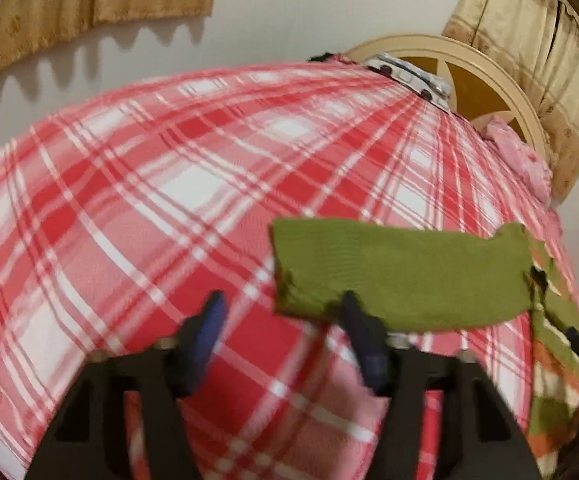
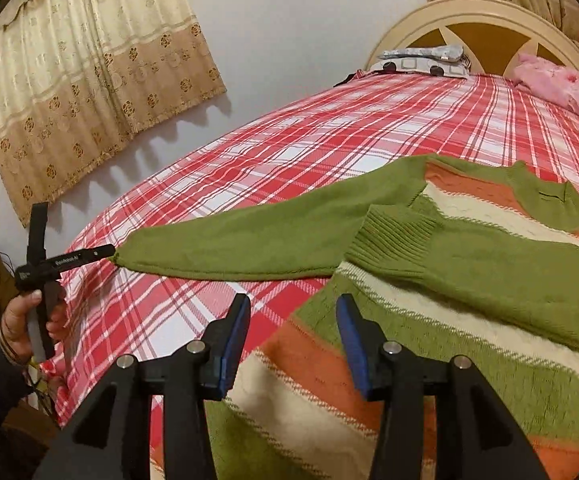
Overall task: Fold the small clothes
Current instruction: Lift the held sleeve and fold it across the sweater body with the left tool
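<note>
Nearest the right wrist camera, the right gripper has its blue-padded jaws parted about halfway with nothing between them; they hover over the hem corner of the knitted sweater striped in green, orange and cream, which lies flat on the red-and-white plaid bedspread near its close edge. The lower hem runs out of the picture at the bottom, and the sweater's far shoulder is cut off at the right. One plain green sleeve is folded across the chest, its ribbed cuff lying on the stripes. The other plain green sleeve stretches out toward the bedspread's left edge.

At that sleeve's tip sits the left gripper, held by a person's hand. From here, whether it pinches the cuff end is hard to tell. Its own blurred view shows the left gripper with jaws roughly half apart: the right finger overlaps the sleeve's near edge, the left finger stands on bare plaid, clear of the sleeve. No grip shows.

Farther back, at the bedspread's far end, a grey-and-white patterned pillow and a crumpled pink cloth lie against the cream arched headboard. Beige flowered curtains hang on the wall, partly cropped.
</note>
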